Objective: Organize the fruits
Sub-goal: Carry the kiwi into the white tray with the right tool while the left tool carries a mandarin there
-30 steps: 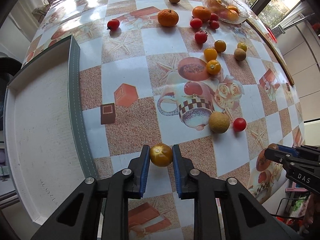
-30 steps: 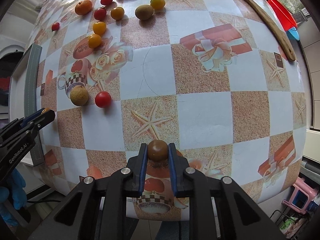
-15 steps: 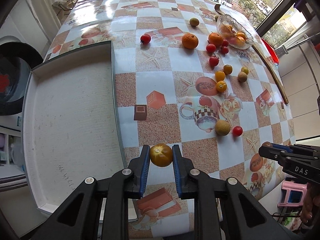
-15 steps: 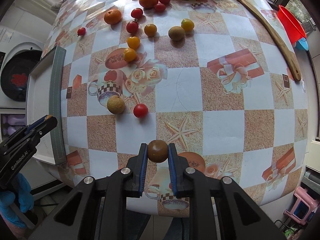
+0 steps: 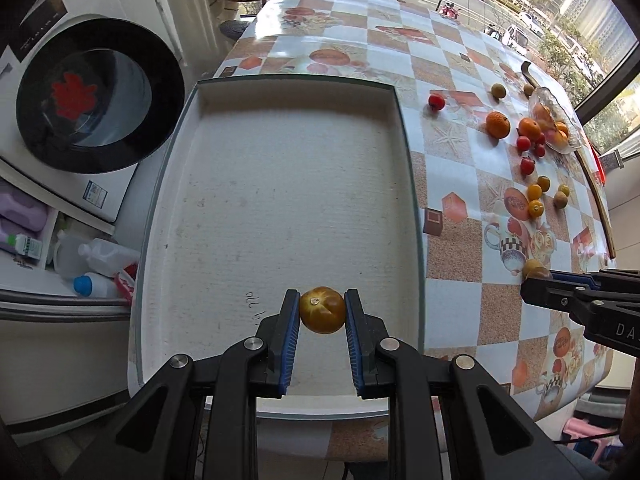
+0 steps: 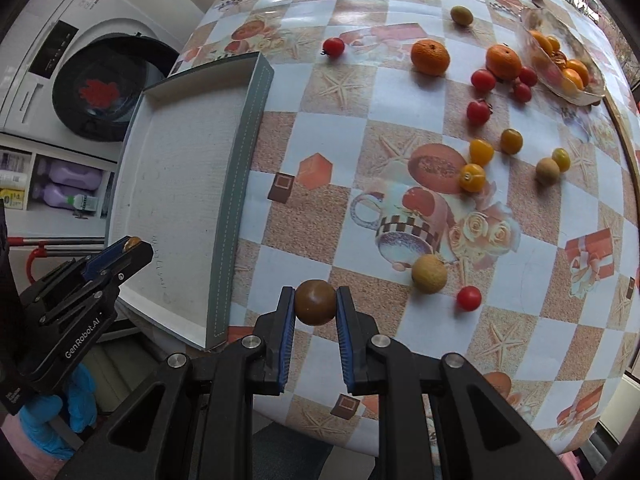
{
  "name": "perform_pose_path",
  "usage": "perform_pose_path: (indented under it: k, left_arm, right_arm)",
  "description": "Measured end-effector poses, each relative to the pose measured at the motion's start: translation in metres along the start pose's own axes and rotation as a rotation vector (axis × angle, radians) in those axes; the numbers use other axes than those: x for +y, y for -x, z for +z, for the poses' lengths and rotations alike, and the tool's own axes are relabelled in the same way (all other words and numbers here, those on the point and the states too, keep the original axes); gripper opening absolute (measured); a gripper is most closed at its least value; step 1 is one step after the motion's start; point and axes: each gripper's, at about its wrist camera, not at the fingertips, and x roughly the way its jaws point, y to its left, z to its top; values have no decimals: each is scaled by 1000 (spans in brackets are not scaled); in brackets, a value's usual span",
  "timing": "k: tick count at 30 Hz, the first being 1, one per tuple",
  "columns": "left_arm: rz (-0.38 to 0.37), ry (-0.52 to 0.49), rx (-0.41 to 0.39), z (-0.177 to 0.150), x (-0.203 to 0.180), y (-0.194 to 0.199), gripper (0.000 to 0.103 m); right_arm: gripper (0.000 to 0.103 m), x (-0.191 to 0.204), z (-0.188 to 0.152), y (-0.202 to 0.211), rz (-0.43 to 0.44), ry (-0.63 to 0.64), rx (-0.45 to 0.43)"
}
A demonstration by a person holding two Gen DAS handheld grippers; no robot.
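Observation:
My left gripper [image 5: 322, 308] is shut on a brownish-yellow tomato [image 5: 322, 309] and hangs over the near part of the white tray [image 5: 280, 184]. My right gripper [image 6: 315, 302] is shut on a dark brown round fruit [image 6: 315, 301], above the tablecloth just right of the tray's grey rim [image 6: 236, 216]. In the right wrist view the left gripper [image 6: 132, 246] shows at the left, over the tray. Loose fruit lies on the table: a tan round fruit [image 6: 429, 273], a red cherry tomato [image 6: 469, 298], yellow tomatoes [image 6: 472, 177] and oranges [image 6: 430, 57].
A glass bowl [image 6: 576, 92] with oranges stands at the far right of the table. A washing machine [image 5: 96, 92] and shelves with bottles [image 5: 100, 264] lie left of the table, below its edge. A hand in a blue glove [image 6: 48, 420] holds the left gripper.
Both grippers have moved left with their fruit and risen. The left one passed from above the tablecloth to above the tray; the right one came close to the tray's rim.

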Motion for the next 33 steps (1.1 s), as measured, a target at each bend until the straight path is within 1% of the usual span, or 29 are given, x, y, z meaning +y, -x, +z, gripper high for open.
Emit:
perform_pose_path:
  k: [5,10,13,20,26,27,28,29,30,31,33]
  left_arm:
    - [51,57,24,-9,34,-14,24]
    - [89,87,45,-15,53,-30,24]
    - [95,90,53,-17,57,-38,24]
    - [113,45,53,-22,53,-48,24]
    - [133,2,53,-27,51,-51,27]
    - [143,1,49,-28,52,-50,42]
    - [150,2,42,-28,53,-50,72]
    - [154,6,21,-30,54,-47,81]
    - [158,8,-2,-31,55,-43,83]
    - [157,5,-5,-31,55,-42,83]
    - [157,3,16,-32,56,-43,83]
  right_arm:
    - [22,48,21,-21,32,100,30]
    - [22,78,35,-43,33,162,67]
    - [22,87,43,-58,21,183,85]
    - [23,99,55,-85,-13,205,115]
    - [25,108,60,-103,-33,217,143]
    - [33,110,60,-103,-31,220,142]
    - [43,110,61,-102,-34,222,136]
    - [61,112,63,-102,-14,219,124]
    - [74,112,64,-98,-14,214,108]
    - [76,112,66,-93,-8,209,87]
    - [80,109,68,-83,5,188,61]
